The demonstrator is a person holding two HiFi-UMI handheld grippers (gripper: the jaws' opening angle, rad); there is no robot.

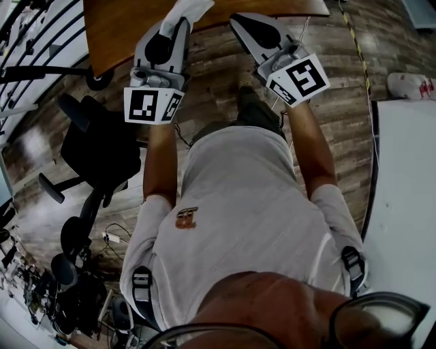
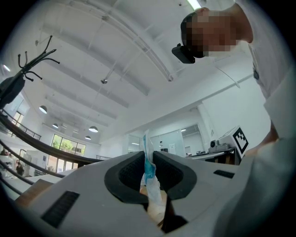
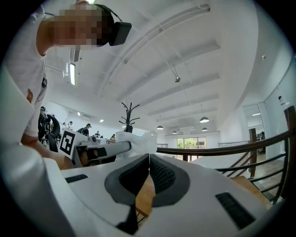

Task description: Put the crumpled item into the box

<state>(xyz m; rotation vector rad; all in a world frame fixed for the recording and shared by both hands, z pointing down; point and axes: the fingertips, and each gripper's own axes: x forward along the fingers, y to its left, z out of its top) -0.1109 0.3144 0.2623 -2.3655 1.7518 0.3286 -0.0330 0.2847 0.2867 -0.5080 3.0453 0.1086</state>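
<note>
The crumpled item (image 1: 189, 9) is a white wrapper with a blue streak, and it sticks out past the tips of my left gripper (image 1: 179, 24). In the left gripper view the crumpled item (image 2: 149, 172) is pinched between the dark pads of the left gripper (image 2: 149, 163). My right gripper (image 1: 242, 24) is held up beside the left one; in the right gripper view the right gripper (image 3: 149, 163) has its pads pressed together with nothing between them. That view also catches the left gripper (image 3: 99, 151) and the wrapper (image 3: 138, 141). No box is in view.
A brown wooden table (image 1: 129, 27) lies just beyond both grippers. A black office chair (image 1: 95, 150) stands on the wood floor at the left, and a white surface (image 1: 409, 198) is at the right. A dark railing (image 3: 231, 147) and a coat rack (image 3: 129, 115) show behind.
</note>
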